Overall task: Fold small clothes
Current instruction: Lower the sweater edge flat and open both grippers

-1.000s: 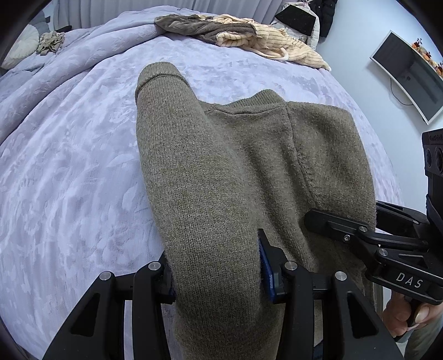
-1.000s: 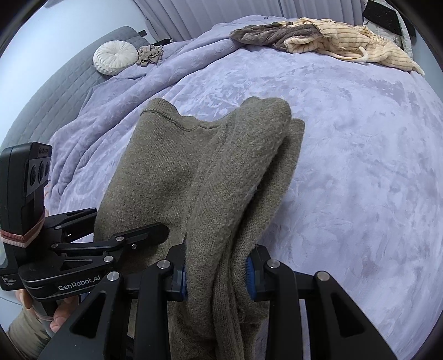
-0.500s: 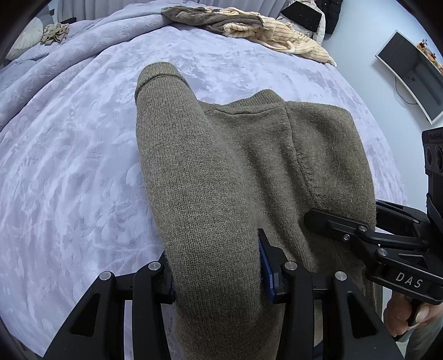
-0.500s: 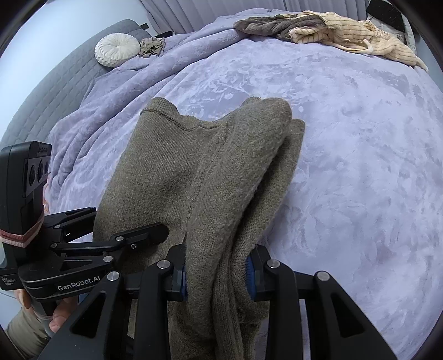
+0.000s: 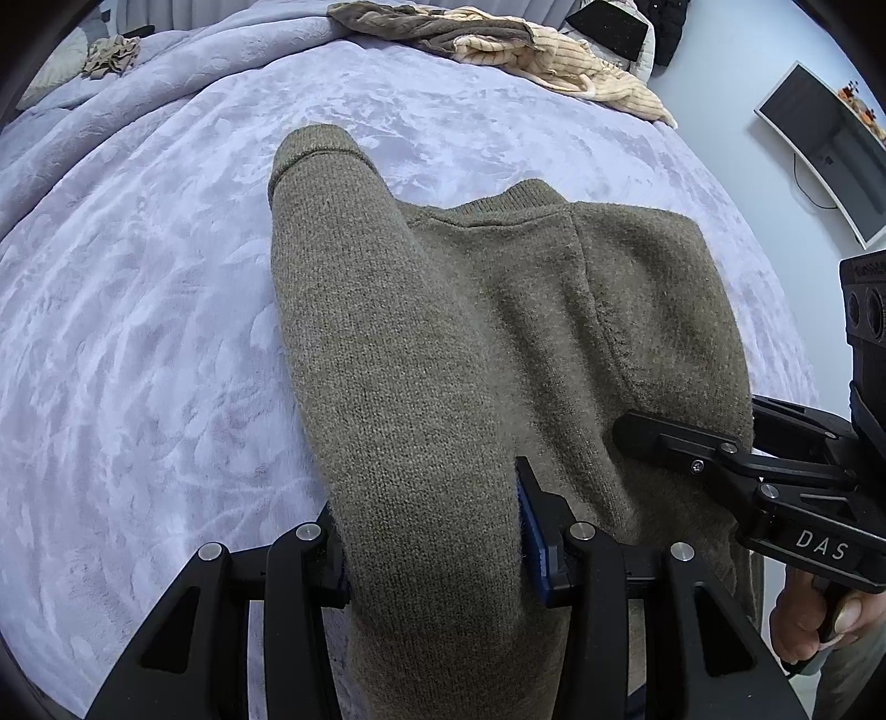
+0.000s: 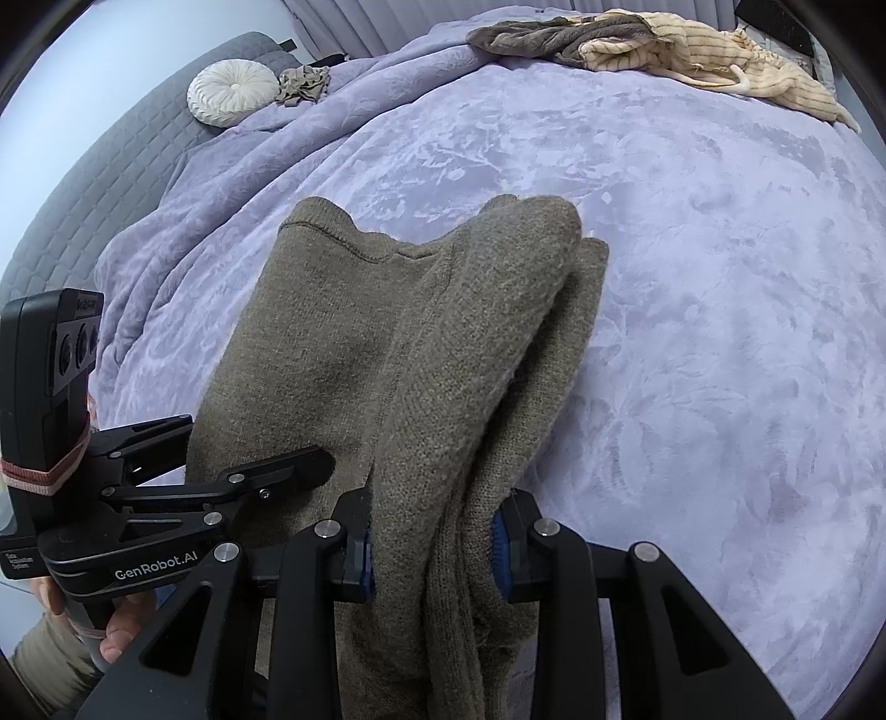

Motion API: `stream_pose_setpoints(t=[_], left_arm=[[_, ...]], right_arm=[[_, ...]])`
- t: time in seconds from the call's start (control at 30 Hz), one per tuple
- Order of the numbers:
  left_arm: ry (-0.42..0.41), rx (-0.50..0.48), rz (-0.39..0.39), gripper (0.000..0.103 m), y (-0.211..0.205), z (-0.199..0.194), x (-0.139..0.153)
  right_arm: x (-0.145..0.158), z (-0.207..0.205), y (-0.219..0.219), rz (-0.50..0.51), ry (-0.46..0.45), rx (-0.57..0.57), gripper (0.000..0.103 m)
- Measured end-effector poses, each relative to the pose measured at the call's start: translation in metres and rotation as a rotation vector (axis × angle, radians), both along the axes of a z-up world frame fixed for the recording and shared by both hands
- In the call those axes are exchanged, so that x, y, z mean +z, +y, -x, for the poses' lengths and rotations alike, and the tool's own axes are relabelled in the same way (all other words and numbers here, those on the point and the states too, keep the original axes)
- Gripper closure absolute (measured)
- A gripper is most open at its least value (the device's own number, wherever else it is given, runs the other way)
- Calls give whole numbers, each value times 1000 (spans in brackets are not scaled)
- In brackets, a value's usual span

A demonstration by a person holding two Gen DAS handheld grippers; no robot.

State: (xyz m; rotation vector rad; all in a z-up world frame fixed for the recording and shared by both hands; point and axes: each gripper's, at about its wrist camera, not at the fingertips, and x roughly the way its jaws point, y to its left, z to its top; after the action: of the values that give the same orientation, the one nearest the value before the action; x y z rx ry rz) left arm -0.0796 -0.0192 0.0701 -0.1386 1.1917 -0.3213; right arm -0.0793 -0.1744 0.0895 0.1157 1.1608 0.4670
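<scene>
An olive-green knit sweater (image 5: 470,343) lies partly folded on the lavender bed cover (image 5: 138,332), collar pointing away from me. My left gripper (image 5: 437,554) is shut on the folded sleeve side at the near edge. My right gripper (image 6: 432,554) is shut on the bunched opposite side of the sweater (image 6: 387,360). Each gripper shows in the other's view: the right one (image 5: 720,454) at the sweater's right edge, the left one (image 6: 232,482) at its left edge.
A heap of brown and cream striped clothes (image 6: 637,50) lies at the far side of the bed. A round white cushion (image 6: 232,94) and a small crumpled garment (image 6: 302,83) sit at the far left. A wall screen (image 5: 819,144) hangs on the right.
Both grippers keep their hold on the sweater. The far clothes pile and cushion sit slightly higher in view, so both cameras have tilted or moved a little with the sweater.
</scene>
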Motion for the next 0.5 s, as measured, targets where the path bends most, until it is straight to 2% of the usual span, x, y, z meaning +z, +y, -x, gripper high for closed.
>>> stream_pose_setpoints(t=[0.13,0.2,0.27,0.33,0.4,0.5], left_arm=[[-6,16,13,49,8,2,-9],[-14,31,3,33,13,2,-13],[-28,42,-11,25,17,4,-14],[-32,39,-11,24,20,5,-14],[-33,37,-19,24,21,6,-13],[-46,56,-58,24,22,9,-1]], right_arm=[[-14,-2,-8,-19,20,-12,70],[-22,-4,-16,-37,43,-26,69],[-29,-8,-23,-65,63,-31,67],[-34,-11,-28,-92,80,-35,61],[-37,-14,-32,-90,84,-45,47],[-35,-12,-40,-104,89,-72,46]])
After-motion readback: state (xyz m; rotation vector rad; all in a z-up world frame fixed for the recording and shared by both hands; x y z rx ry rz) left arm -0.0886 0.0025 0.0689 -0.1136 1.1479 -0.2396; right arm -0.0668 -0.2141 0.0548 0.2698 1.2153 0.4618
